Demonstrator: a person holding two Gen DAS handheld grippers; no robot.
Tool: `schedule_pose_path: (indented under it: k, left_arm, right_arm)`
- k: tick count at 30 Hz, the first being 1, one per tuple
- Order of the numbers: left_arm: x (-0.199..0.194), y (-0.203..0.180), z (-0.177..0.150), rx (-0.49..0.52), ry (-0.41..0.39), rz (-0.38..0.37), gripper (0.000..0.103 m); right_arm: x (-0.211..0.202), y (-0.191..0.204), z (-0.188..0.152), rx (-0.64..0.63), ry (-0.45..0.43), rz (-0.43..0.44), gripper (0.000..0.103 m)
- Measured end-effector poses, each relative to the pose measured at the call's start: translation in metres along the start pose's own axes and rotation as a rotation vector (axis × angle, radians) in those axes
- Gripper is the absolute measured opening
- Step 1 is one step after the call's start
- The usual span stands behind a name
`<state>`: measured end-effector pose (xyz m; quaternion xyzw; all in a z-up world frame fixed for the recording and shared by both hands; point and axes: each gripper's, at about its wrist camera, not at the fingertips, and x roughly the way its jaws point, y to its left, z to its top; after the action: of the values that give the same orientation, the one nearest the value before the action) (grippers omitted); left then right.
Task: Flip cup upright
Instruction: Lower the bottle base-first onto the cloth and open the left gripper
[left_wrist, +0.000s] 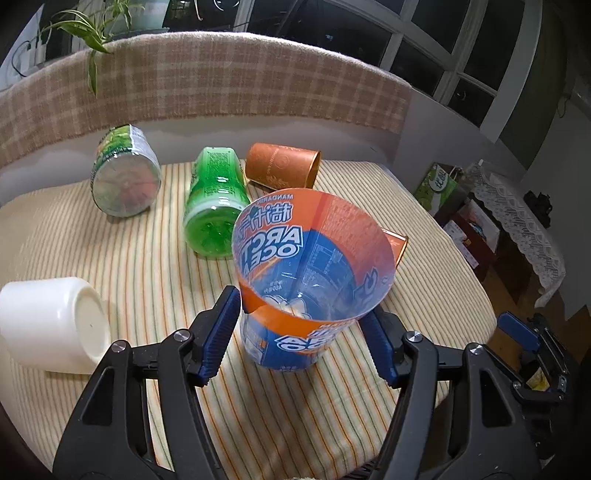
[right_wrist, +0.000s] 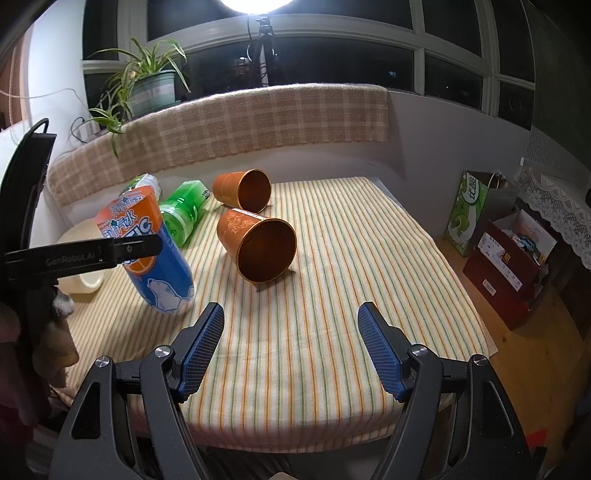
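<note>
Left gripper (left_wrist: 303, 328) fingers bracket the cut-bottle cup (left_wrist: 310, 273), pads at or just beside its wall; firm contact cannot be confirmed. The cup stands mouth-up, slightly tilted, on the striped cloth (left_wrist: 129, 254). Thin, light, flexible plastic: likely to buckle, so hold low on the wall. Its base is hidden. Right gripper (right_wrist: 291, 343) is spread wide, empty.

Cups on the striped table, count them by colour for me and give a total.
Orange-brown cups: 2
Green cups: 2
White cups: 1
Orange-and-blue cups: 1
Total: 6
</note>
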<state>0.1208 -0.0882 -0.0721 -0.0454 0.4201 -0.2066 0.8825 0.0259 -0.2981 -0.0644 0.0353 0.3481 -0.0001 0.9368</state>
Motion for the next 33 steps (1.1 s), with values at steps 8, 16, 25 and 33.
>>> schedule_pose_path:
  k: [8,16,25,33]
  left_arm:
    - [0.001,0.002,-0.006,-0.008,0.018,-0.014,0.083]
    - [-0.013,0.01,-0.025,-0.001,0.004,0.024,0.083]
    - [-0.068,0.02,-0.036,-0.026,-0.194,0.153,0.083]
    - [-0.122,0.006,-0.035,0.028,-0.464,0.263,0.102]
  right_arm:
    - [0.0,0.001,0.001,-0.006,-0.004,0.004,0.075]
    - [-0.003,0.007,0.004,-0.013,-0.027,0.015,0.075]
    - [-0.015,0.016,0.019,-0.007,-0.129,0.04,0.075]
    - [-0.038,0.026,0.029,-0.004,-0.287,0.059,0.082]
